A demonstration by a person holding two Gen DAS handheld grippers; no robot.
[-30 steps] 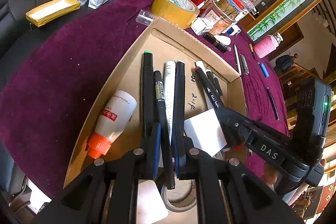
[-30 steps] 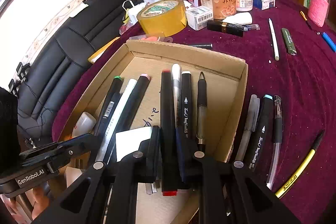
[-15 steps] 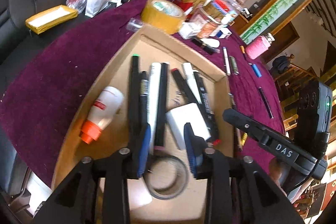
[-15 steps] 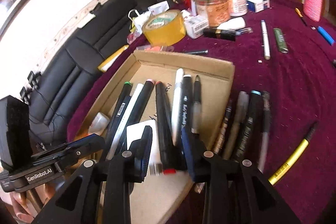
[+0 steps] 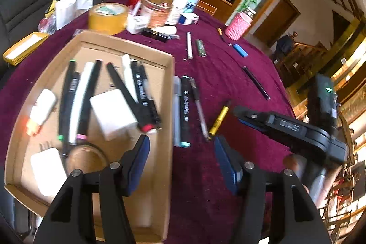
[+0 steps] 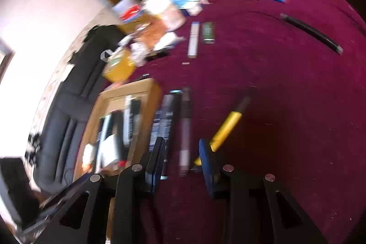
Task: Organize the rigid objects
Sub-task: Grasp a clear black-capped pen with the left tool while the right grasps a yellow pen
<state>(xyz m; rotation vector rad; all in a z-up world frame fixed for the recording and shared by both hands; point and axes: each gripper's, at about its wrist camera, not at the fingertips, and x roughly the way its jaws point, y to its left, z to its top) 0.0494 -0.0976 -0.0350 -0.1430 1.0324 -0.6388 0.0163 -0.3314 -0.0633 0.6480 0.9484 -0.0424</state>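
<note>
A shallow cardboard box on the purple tablecloth holds several markers, a white block, a glue bottle and a tape ring. My left gripper is open and empty above the box's right wall. Beside the box lie a grey pen, a black marker, a clear pen and a yellow pen. My right gripper is open and empty, low over these loose pens, with the yellow pen just right of it. It also shows in the left wrist view.
At the back stand a yellow tape roll, jars and bottles and a pink cup. A white pen, a green stick, a blue item and a black pen lie on the cloth.
Both grippers let go of the markers they held in the box, opened wide and swung right, out over the loose pens beside the box. The right wrist view is blurred by motion.
</note>
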